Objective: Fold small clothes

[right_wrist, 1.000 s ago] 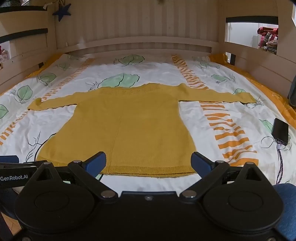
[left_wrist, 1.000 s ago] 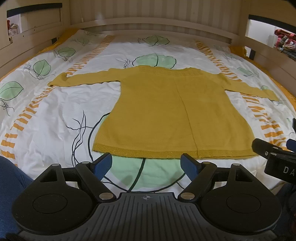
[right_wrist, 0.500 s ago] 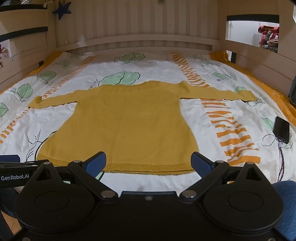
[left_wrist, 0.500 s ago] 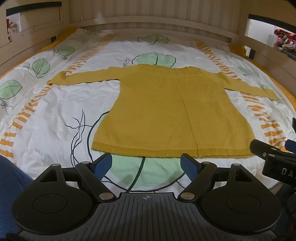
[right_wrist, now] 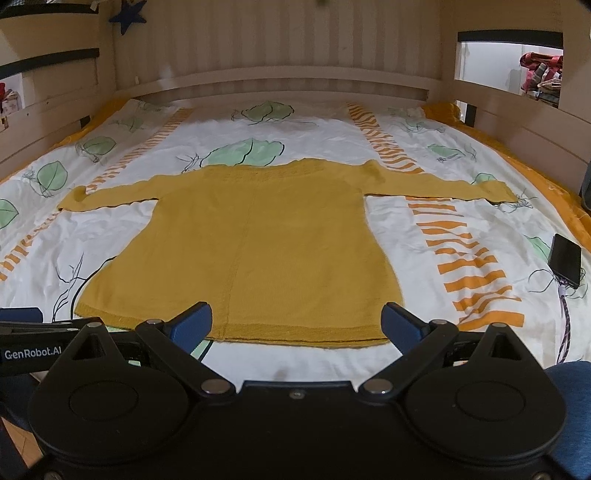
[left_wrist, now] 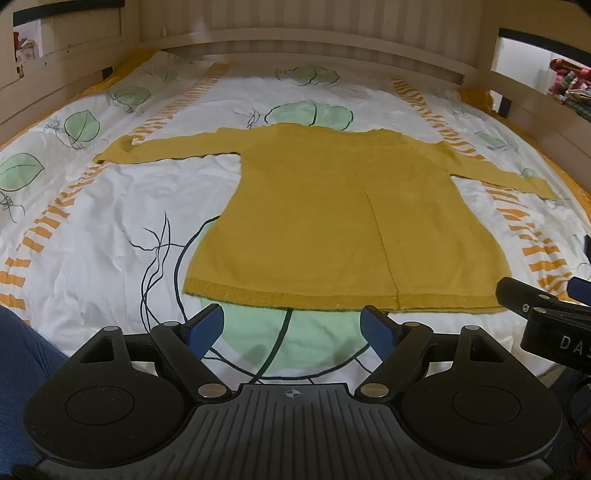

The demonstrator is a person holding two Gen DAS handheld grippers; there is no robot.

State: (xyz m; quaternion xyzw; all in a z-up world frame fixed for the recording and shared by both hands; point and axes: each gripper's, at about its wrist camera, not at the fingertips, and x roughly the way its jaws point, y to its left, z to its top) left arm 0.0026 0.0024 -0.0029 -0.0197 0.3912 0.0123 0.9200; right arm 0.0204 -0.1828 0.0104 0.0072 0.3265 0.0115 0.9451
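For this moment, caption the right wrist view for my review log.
Open right gripper at the hem of a mustard sweater spread flat on a leaf-print bedsheet.

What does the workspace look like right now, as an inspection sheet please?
Surface: bed sheet, white with green leaves and orange stripes.
Job's things: yellow sweater spread flat, unfolded, sleeves out.
Clutter: black phone on the sheet, right of the sweater.
Grippers: left gripper and right gripper both open, empty, near the hem.
Cables: braided cord running from the phone.
Surroundings: wooden bed frame; blue star on the wall.
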